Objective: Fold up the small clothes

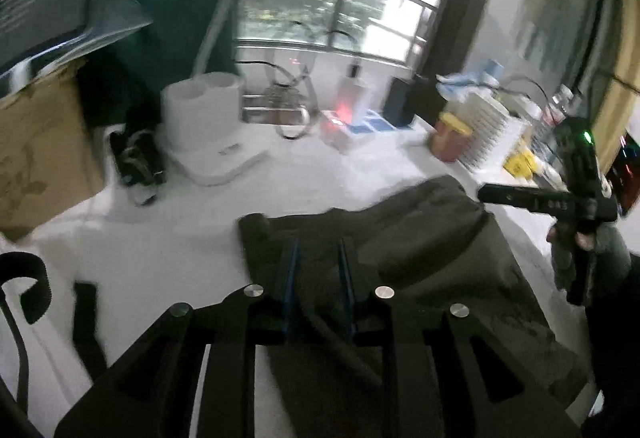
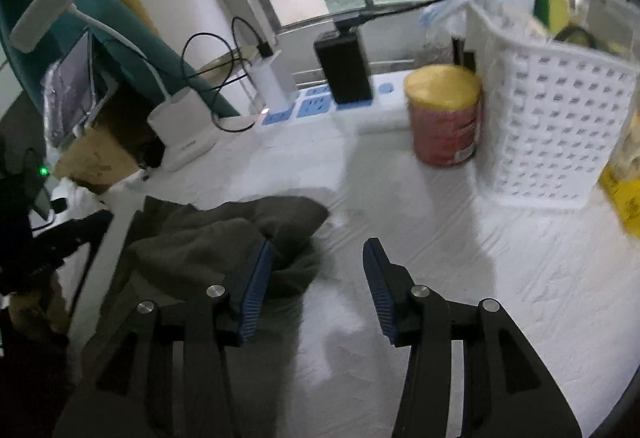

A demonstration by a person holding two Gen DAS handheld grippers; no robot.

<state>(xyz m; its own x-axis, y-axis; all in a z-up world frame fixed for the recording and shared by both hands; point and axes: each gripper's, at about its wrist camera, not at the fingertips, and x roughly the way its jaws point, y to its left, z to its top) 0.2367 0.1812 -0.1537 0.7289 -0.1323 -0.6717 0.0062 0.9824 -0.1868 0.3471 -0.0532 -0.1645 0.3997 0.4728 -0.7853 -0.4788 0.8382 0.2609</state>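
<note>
The left claw [image 1: 318, 258] stands a little apart, its blue pads [image 1: 291, 270] over the dark green cloth [image 1: 420, 250], which lies directly under and ahead of it on the white table cover [image 1: 180, 238]; whether the pads still pinch the fabric I cannot tell. The right claw [image 2: 318, 266] is released, its jaws wide apart. The cloth [image 2: 224, 234] sits bunched beside its left finger, nothing between the fingers. Ahead to the right stand a yellow-lidded can [image 2: 444, 114] and a white basket [image 2: 560, 126].
</note>
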